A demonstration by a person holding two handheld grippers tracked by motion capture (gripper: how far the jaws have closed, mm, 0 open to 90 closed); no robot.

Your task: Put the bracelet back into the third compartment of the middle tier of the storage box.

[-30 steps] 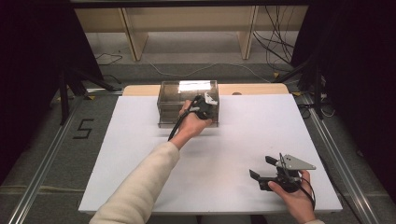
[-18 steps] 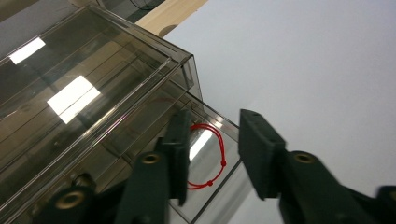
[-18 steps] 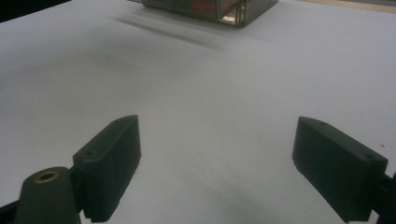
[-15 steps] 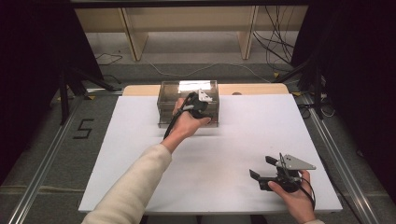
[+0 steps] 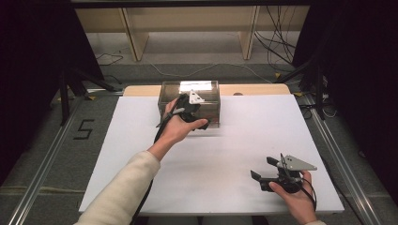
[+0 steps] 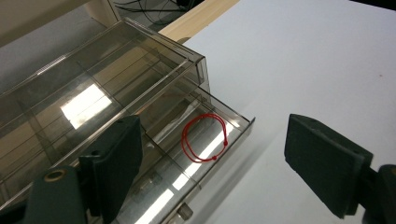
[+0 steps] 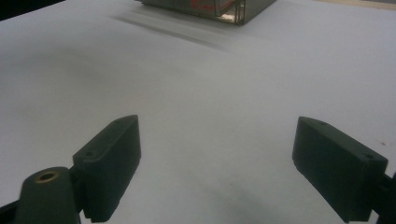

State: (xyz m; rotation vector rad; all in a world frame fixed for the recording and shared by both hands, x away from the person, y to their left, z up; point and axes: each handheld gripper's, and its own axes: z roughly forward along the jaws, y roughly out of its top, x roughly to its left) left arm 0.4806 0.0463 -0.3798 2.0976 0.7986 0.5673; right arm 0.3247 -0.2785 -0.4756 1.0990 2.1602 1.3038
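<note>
A cream sleeve [image 5: 119, 192] covers the left forearm; black tongs [image 5: 265, 175] carry grey plates.

readable marks: 1 | text: "5" [image 5: 84, 129], dark digit | stands on: grey floor left of the white table [image 5: 141, 122] | box, grippers, table: no lettering legible

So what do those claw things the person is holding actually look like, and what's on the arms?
Each claw is black. The left claw and right claw each carry a grey three-cornered plate on top and trail a black cable. Up close, the jaws are flat, dark blocky pads with small screw holes, and a brass-coloured ring sits by one of them. The left arm wears a cream sleeve.
</note>
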